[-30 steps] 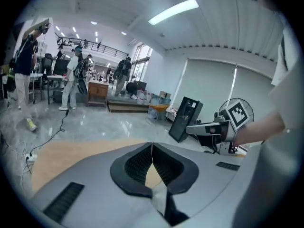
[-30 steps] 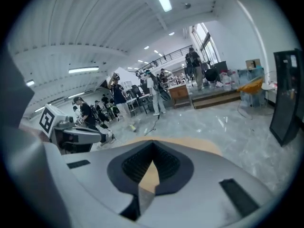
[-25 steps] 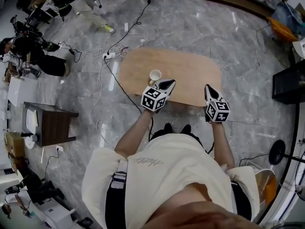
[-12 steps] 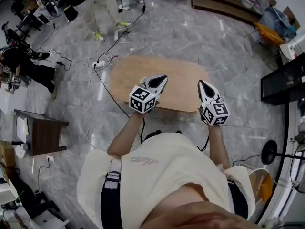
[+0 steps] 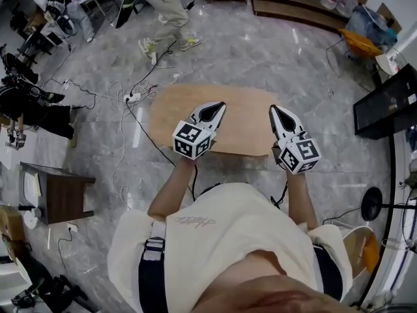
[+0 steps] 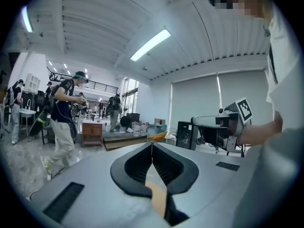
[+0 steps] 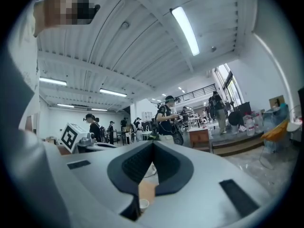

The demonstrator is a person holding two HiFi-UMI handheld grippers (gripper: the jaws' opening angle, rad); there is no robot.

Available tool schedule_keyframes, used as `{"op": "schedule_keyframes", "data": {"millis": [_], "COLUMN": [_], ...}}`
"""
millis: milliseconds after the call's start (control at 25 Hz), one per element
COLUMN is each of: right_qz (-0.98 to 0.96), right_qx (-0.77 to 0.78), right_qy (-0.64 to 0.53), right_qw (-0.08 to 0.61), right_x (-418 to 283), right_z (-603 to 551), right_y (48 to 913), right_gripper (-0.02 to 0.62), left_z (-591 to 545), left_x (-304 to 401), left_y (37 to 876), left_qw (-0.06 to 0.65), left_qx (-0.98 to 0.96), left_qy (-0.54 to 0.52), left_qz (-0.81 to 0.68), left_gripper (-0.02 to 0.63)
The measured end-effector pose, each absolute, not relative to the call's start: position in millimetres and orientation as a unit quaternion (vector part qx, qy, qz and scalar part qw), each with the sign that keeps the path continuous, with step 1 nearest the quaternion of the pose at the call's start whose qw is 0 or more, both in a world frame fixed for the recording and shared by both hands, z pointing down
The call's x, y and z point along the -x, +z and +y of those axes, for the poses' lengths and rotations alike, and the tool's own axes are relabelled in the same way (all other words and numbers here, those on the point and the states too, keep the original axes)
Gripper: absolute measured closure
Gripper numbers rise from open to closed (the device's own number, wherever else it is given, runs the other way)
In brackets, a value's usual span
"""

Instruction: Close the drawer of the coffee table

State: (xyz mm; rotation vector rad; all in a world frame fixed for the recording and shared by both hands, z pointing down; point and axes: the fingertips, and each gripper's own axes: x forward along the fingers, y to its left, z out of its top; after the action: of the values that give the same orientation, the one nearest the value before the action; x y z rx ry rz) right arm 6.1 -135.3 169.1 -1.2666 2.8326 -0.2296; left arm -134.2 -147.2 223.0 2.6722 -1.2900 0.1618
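Note:
The oval wooden coffee table point(image 5: 244, 119) stands on the marble floor in front of the person. No drawer shows in any view. My left gripper point(image 5: 221, 104) hovers over the table's left half, and my right gripper point(image 5: 272, 107) over its right half. Both point away from the person with jaws meeting at the tips and nothing between them. In the left gripper view the shut jaws point(image 6: 152, 144) aim level across the room, with a slice of table top point(image 6: 159, 198) behind them. In the right gripper view, below the shut jaws point(image 7: 153, 142), a small white cup point(image 7: 142, 204) stands on the table.
Cables and a power strip point(image 5: 133, 96) lie on the floor left of the table. A dark side table point(image 5: 55, 191) is at far left, a black cabinet point(image 5: 388, 103) at right. A person point(image 5: 166, 5) walks beyond the table. A low wooden bench point(image 5: 293, 8) runs along the back.
Both grippers have moved forward over the table and a little higher. The white cup is now hidden behind the left gripper in the head view. A person has walked in at the top.

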Motion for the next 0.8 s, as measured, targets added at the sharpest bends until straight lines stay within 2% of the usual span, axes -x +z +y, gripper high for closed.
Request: {"op": "schedule_keyframes", "data": {"millis": [320, 800], "right_qz": [0.911, 0.909], "right_qx": [0.408, 0.409], "right_qy": [-0.062, -0.081], "right_qw": [-0.012, -0.012], "right_x": [-3.9, -7.7], "right_z": [-129.5, -122.9], "right_y": [174.1, 183.9], "right_gripper": [0.601, 0.601], "left_z": [-145.5, -148.2], "left_x": [133.8, 142.0], "left_y": [198.5, 201.8], "left_qw": [0.057, 0.073], "left_qx": [-0.895, -0.883], "left_qy": [0.061, 0.062], "left_qz": [-0.439, -0.459], "left_gripper": [0.598, 0.597]}}
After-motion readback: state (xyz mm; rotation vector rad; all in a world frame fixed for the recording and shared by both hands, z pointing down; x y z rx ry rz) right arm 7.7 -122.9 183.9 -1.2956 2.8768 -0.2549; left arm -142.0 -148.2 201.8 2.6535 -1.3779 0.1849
